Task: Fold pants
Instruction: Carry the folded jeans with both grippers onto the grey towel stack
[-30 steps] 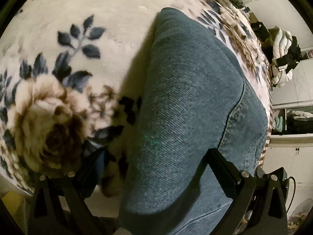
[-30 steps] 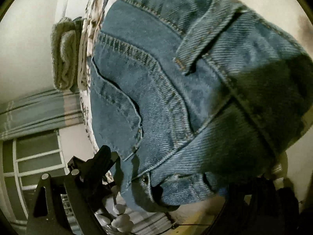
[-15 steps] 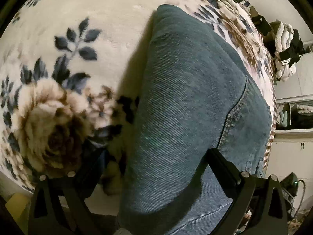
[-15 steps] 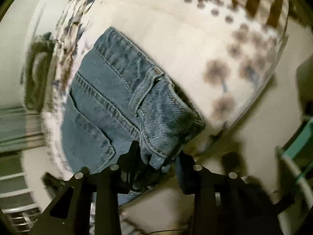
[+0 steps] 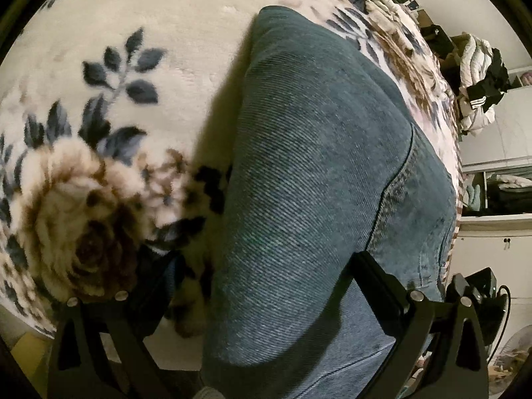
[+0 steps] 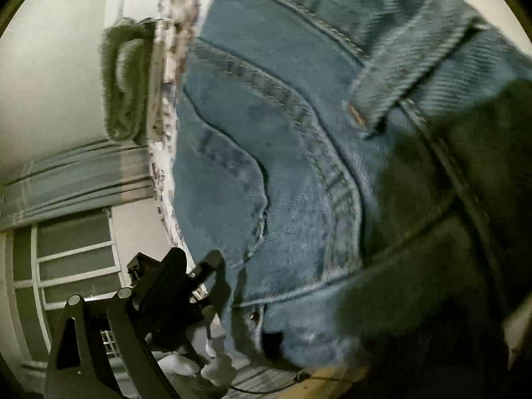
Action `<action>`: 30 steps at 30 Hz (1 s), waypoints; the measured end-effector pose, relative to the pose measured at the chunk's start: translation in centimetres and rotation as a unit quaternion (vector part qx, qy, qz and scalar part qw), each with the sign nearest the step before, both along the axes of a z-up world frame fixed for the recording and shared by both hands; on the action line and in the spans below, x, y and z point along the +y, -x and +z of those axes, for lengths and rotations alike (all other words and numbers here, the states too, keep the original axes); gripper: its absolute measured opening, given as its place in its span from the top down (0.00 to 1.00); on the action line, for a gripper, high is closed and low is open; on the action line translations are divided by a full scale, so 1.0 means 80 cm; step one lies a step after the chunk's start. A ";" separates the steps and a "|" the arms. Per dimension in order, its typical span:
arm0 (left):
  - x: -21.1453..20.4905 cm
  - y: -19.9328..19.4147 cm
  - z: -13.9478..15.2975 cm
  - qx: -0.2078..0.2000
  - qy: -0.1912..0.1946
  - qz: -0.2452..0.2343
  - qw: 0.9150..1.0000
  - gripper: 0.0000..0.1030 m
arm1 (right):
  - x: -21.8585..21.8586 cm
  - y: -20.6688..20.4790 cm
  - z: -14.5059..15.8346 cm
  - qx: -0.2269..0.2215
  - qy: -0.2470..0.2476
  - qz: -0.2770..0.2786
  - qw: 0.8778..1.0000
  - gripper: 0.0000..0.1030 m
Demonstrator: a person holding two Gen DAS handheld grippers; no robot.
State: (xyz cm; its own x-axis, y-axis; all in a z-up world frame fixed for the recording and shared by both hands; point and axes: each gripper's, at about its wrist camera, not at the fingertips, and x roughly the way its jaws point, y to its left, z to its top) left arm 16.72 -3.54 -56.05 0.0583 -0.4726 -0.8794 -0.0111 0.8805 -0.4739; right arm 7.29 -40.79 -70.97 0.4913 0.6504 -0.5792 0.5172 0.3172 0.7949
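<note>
Blue denim jeans [image 6: 299, 166] fill most of the right wrist view, seen from the waistband end: a belt loop [image 6: 402, 76] crosses the upper right, and a curved back-pocket seam runs down the middle. The right gripper [image 6: 299, 316] has just been opening its jaws; only its left finger [image 6: 173, 286] shows (the other side is lost in dark shadow), beside the denim's lower edge. A floral blanket [image 6: 166, 83] lies under the jeans, a folded grey-green towel [image 6: 123, 83] beyond it, a window [image 6: 73, 266] behind.
</note>
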 end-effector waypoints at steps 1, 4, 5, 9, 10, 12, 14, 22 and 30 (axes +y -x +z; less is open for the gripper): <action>0.001 0.000 0.000 0.000 0.001 0.000 1.000 0.00 | 0.002 0.006 -0.005 0.000 0.000 0.001 1.000 0.09; 0.004 0.002 -0.001 -0.003 0.006 0.008 1.000 0.00 | 0.009 0.006 0.001 0.003 0.022 -0.001 1.000 0.14; 0.007 0.003 -0.001 -0.004 0.008 0.012 1.000 0.00 | 0.011 0.006 0.004 0.012 0.040 0.004 0.999 0.33; 0.007 0.008 0.020 -0.040 0.038 0.016 0.998 0.47 | 0.019 0.012 0.029 0.013 0.074 0.008 0.997 0.61; 0.004 0.009 0.026 -0.045 0.027 0.009 0.999 0.55 | 0.021 0.012 0.036 0.011 0.082 0.009 0.997 0.62; 0.001 0.016 0.043 -0.063 0.027 0.004 0.998 0.70 | 0.018 0.013 0.050 0.007 0.091 0.008 0.996 0.66; 0.006 0.022 0.058 -0.073 0.039 0.013 0.997 0.79 | 0.018 0.013 0.069 -0.002 0.091 0.005 0.996 0.67; 0.018 0.034 0.170 -0.123 0.068 0.026 0.990 0.83 | 0.017 -0.004 0.172 -0.045 0.101 0.025 0.994 0.69; 0.019 -0.018 0.284 -0.157 0.083 0.046 0.983 0.83 | 0.016 -0.057 0.294 -0.101 0.120 0.050 0.986 0.69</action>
